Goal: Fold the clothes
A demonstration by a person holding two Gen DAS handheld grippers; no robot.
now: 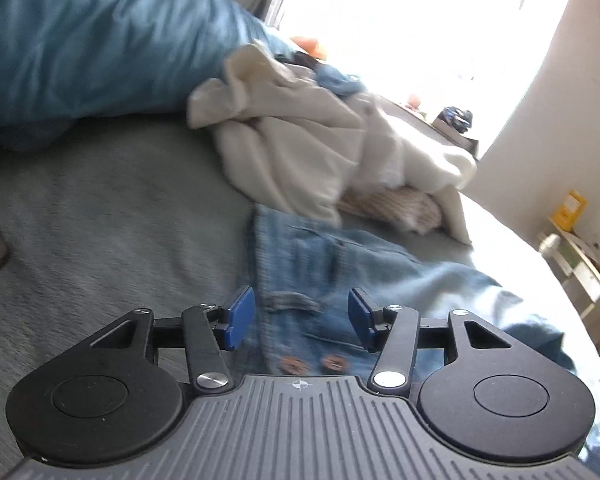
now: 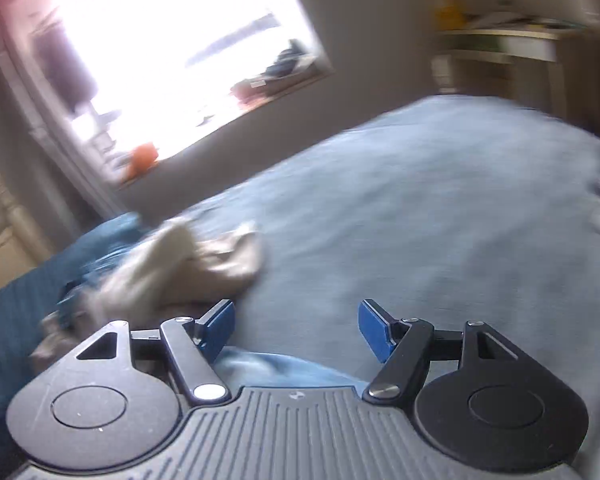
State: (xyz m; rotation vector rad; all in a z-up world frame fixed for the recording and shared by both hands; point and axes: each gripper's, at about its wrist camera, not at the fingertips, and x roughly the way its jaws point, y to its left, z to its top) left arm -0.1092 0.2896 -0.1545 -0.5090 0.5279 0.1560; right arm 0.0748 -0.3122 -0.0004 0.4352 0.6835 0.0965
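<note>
**Both grippers spread above denim on the bed**

The broad grey-blue bedspread (image 2: 440,216) ran wide and bare to its far edge on the right. A large teal satin pillow (image 1: 80,40) bounded the left side. The crumpled cream garments (image 1: 300,140) lay heaped beside it, just past the light-blue denim jeans (image 1: 340,272), whose waistband edge sat under the left gripper (image 1: 302,316); its blue pads were spread, holding nothing. The right gripper (image 2: 296,330), likewise released, hung over what seemed a fold of denim, blurred.
</note>
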